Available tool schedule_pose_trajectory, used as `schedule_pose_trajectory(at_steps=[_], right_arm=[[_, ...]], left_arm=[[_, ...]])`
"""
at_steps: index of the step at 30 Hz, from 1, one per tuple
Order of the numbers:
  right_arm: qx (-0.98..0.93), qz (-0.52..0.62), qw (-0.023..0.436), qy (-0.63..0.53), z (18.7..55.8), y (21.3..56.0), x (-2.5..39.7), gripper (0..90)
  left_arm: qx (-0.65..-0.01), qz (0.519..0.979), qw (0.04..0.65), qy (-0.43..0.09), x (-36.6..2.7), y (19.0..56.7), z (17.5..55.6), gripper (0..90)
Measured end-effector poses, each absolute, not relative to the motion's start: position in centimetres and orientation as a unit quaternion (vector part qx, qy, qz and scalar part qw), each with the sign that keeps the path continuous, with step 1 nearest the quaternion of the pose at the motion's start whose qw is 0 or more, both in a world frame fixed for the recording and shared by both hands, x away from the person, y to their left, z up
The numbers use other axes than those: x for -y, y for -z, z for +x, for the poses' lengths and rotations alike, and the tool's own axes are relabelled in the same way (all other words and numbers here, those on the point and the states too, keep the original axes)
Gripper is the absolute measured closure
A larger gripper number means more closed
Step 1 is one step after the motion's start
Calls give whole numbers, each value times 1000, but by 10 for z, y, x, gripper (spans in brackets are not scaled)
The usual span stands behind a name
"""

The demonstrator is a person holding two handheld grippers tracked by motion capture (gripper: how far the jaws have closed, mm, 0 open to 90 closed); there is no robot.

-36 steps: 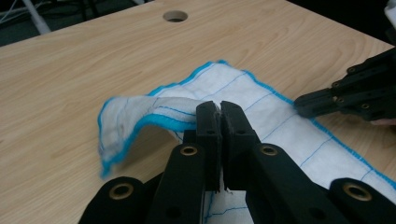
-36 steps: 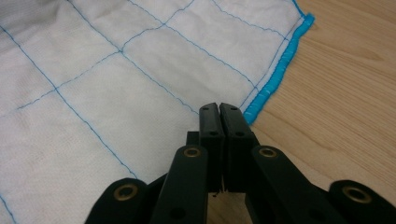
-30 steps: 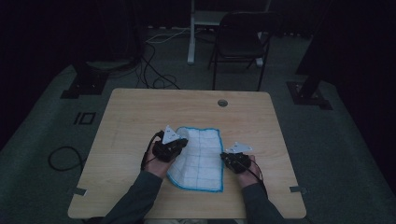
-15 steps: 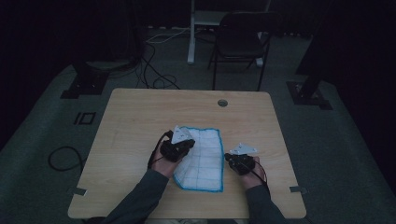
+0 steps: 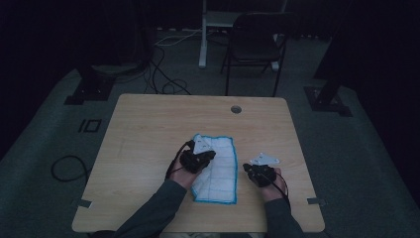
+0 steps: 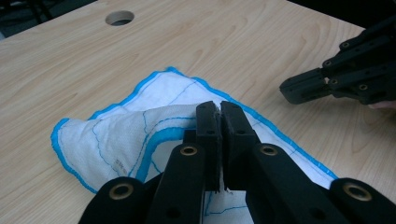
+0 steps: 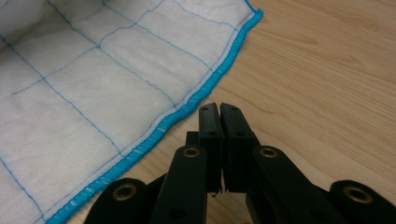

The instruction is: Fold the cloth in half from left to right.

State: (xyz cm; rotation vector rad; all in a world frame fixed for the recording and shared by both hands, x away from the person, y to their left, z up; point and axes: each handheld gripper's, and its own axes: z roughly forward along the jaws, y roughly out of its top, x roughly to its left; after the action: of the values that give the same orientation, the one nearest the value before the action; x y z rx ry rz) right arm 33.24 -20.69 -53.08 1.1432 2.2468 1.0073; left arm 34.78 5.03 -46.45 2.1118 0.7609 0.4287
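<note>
A white quilted cloth (image 5: pixel 222 174) with a blue hem lies on the wooden table (image 5: pixel 148 129). My left gripper (image 5: pixel 211 155) is over the cloth's left part, shut on a lifted fold of its hem. In the left gripper view, cloth (image 6: pixel 116 135) is pinched between the jaws of that gripper (image 6: pixel 219 109), and the layer curls up over the flat part. My right gripper (image 5: pixel 246 169) sits just right of the cloth, shut and empty. In the right gripper view its tips (image 7: pixel 218 109) rest just off the blue hem of the cloth (image 7: pixel 93 84).
A round cable hole (image 5: pixel 236 109) sits near the table's far edge. A dark chair (image 5: pixel 255 47) and floor cables (image 5: pixel 163 79) lie beyond the table. The right gripper (image 6: pixel 303 88) shows at the right of the left gripper view.
My left gripper has moved right, drawing the cloth's left edge over toward the middle. The right gripper has stayed nearly still.
</note>
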Motion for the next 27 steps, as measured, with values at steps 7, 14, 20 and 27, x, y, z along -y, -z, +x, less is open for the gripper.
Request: schedule_pose_trajectory(at_steps=[7,14,20,27], right_arm=[[-806,417,210,-363,334,532,209,885],[-807,417,209,-361,336,534,208,885],[-806,421,209,-361,336,535,210,886],[-805,422,207,-362,336,535,210,891]], left_arm=[[-297,846,412,-163,-42,467,348,877],[-288,851,408,-160,-31,468,351,877],[-280,865,390,-149,-15,481,356,876],[-277,875,375,-133,1,498,362,877]])
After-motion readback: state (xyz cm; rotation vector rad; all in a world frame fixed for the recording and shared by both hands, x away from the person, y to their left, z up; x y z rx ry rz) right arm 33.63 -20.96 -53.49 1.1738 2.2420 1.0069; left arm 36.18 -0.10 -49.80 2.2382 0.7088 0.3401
